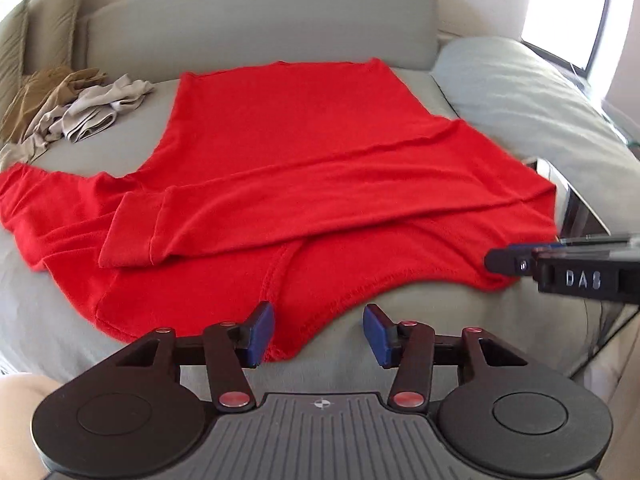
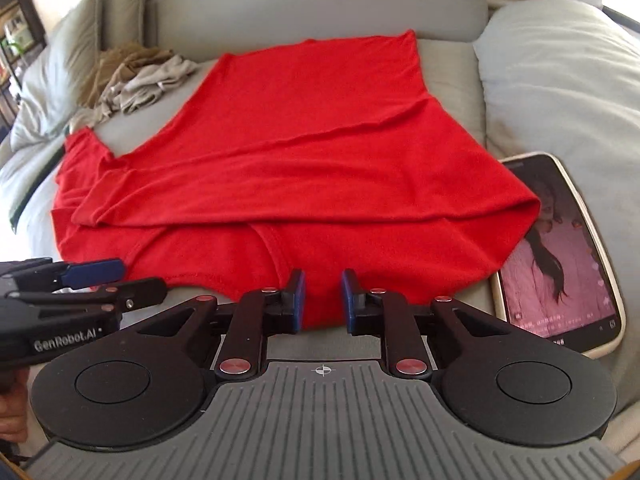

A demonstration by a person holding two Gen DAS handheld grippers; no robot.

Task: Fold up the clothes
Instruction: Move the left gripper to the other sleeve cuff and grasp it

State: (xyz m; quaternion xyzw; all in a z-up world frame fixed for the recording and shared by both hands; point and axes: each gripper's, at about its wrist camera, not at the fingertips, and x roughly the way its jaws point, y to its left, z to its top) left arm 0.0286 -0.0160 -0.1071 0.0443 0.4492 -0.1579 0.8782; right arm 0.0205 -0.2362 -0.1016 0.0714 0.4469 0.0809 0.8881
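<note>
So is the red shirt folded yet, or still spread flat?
Partly folded. The red shirt lies flat on the sofa seat, with one long sleeve laid across its body; the other sleeve still sticks out sideways.

Red knit long-sleeved top (image 1: 304, 152) spread on a grey sofa seat (image 1: 120, 148)

One sleeve lies folded across its middle; the left gripper (image 1: 319, 334) stands open at the lower edge, crumpled beige clothes (image 1: 76, 112) upper left, the right gripper (image 1: 504, 262) at right.
</note>
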